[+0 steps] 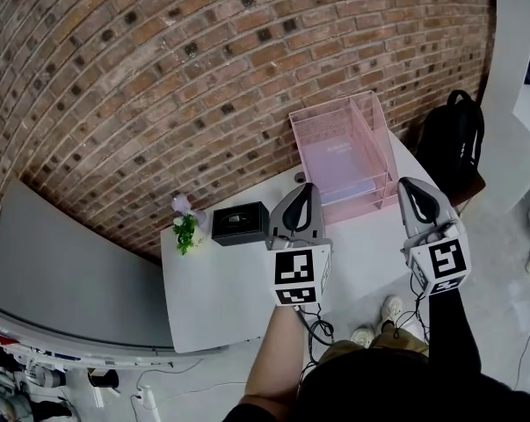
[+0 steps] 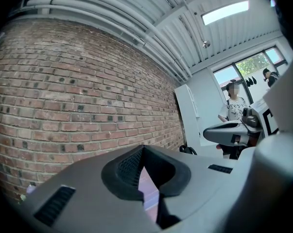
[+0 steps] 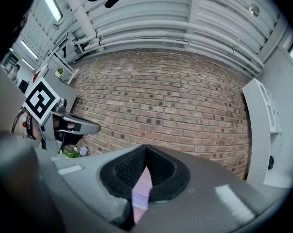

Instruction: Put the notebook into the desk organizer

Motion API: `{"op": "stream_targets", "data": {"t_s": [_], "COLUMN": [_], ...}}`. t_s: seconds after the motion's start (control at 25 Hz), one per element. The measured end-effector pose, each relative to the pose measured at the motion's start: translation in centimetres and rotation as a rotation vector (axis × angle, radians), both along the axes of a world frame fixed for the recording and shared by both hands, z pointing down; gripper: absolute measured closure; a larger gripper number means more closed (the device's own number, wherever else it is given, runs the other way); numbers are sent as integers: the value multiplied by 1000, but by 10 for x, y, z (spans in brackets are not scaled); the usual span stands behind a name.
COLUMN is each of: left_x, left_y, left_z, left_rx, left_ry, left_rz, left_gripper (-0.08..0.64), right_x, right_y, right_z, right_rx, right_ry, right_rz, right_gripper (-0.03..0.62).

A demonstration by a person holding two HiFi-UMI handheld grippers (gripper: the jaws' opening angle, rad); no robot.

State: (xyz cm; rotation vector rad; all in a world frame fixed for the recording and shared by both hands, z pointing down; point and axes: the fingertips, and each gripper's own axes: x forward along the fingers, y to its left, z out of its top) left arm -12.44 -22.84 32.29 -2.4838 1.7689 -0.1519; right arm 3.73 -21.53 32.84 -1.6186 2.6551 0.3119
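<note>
The left gripper [image 1: 303, 192] and right gripper [image 1: 411, 185] hang side by side above the white table [image 1: 219, 290], each with its jaws pressed together on nothing. The notebook [image 1: 335, 153] lies inside the pink desk organizer [image 1: 330, 105] — just beyond them, by the brick wall [image 1: 159, 77].

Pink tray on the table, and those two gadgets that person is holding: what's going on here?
A person stands at a white table with a gripper in each hand. The left gripper and right gripper are both shut and empty, held above the table just short of the pink desk organizer. What looks like a notebook already lies inside it.
</note>
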Motion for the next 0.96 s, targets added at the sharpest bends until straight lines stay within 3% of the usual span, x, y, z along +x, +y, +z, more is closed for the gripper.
{"op": "stream_targets", "data": {"t_s": [0.96], "left_x": [2], "left_y": [-3], "left_z": [7], "left_rx": [-11], "left_ry": [-19], "left_rz": [8], "left_gripper": [552], "right_x": [-3], "right_y": [-2], "right_z": [4], "right_rx": [-12], "right_ry": [-2], "right_rz": [-11], "right_gripper": [592]}}
